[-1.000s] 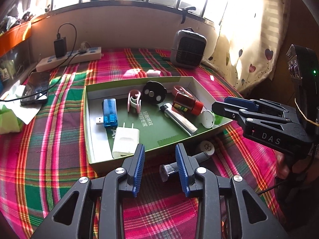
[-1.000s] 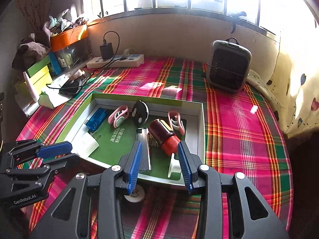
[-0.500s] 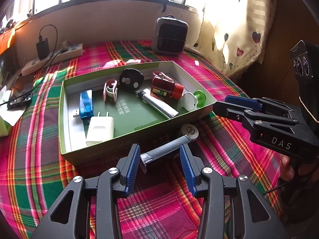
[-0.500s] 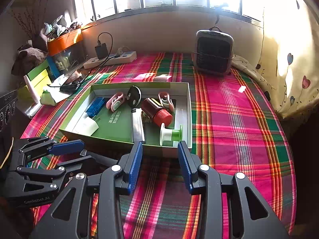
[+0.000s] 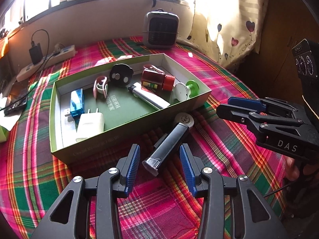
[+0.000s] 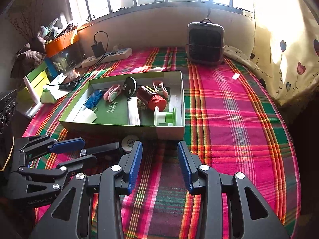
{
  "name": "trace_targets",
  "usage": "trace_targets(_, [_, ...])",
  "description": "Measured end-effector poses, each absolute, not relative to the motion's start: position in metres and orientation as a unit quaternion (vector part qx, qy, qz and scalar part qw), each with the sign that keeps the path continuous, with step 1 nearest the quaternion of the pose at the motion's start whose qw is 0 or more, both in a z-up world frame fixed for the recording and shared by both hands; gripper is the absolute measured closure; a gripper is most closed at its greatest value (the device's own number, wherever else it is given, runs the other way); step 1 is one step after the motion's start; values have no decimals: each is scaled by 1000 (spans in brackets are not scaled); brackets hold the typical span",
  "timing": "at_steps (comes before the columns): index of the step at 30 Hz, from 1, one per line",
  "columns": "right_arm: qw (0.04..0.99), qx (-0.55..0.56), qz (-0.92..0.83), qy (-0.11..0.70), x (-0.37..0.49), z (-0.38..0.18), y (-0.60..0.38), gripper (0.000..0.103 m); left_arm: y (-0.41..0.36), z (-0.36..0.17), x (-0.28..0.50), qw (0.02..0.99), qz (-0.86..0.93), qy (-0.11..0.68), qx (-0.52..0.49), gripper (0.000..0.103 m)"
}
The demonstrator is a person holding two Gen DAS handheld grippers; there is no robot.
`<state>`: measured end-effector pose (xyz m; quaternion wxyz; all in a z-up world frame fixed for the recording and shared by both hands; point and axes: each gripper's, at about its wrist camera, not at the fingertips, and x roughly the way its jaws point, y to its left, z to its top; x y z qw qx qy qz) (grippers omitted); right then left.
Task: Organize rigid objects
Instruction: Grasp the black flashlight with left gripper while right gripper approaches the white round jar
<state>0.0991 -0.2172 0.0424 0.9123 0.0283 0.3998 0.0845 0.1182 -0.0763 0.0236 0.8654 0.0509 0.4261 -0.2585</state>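
Observation:
A green box (image 5: pixel 123 133) (image 6: pixel 171 133) lies on the plaid cloth and holds several small items: a white charger (image 5: pixel 90 122), a blue USB stick (image 5: pixel 76 103), a silver lighter (image 5: pixel 149 97), a red bottle (image 5: pixel 157 77), a white and green spool (image 5: pixel 186 91). A dark tube with a clear tip (image 5: pixel 166 145) (image 6: pixel 101 147) lies on the cloth in front of the box, beside a white round cap (image 5: pixel 184 119) (image 6: pixel 130 141). My left gripper (image 5: pixel 159 165) (image 6: pixel 77 151) is open with the tube's tip between its fingers. My right gripper (image 6: pixel 159 163) (image 5: pixel 235 104) is open and empty.
A small grey heater (image 5: pixel 161 29) (image 6: pixel 206 41) stands at the back by the curtain. A power strip with a charger (image 5: pixel 47 58) (image 6: pixel 107 56) lies at the back left. A phone (image 5: pixel 15 99) and boxes (image 6: pixel 37 81) are at the left.
My left gripper has moved toward the dark tube, which now lies between its fingers. My right gripper has pulled back from over the box to the cloth in front of it.

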Motion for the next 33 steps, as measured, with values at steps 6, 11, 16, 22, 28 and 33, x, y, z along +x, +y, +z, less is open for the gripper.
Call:
trace_targets(6, [911, 40, 80, 403, 94, 39, -224, 64, -88, 19, 124, 860, -265, 430, 66, 62])
trace_targets(11, [910, 44, 81, 404, 93, 36, -227, 64, -98, 12, 129, 855, -265, 439, 76, 62])
trace_targets(16, [909, 47, 82, 407, 93, 34, -227, 64, -103, 11, 130, 860, -257, 433, 88, 62])
trace_targets(22, [907, 51, 83, 410, 94, 31, -227, 64, -106, 11, 129, 864, -248, 429, 93, 66])
trace_targets(28, [906, 51, 83, 412, 94, 30, -227, 64, -98, 11, 128, 864, -242, 434, 76, 78])
trace_targets(33, [905, 47, 84, 415, 94, 28, -222, 64, -89, 11, 120, 866, -239, 435, 66, 80])
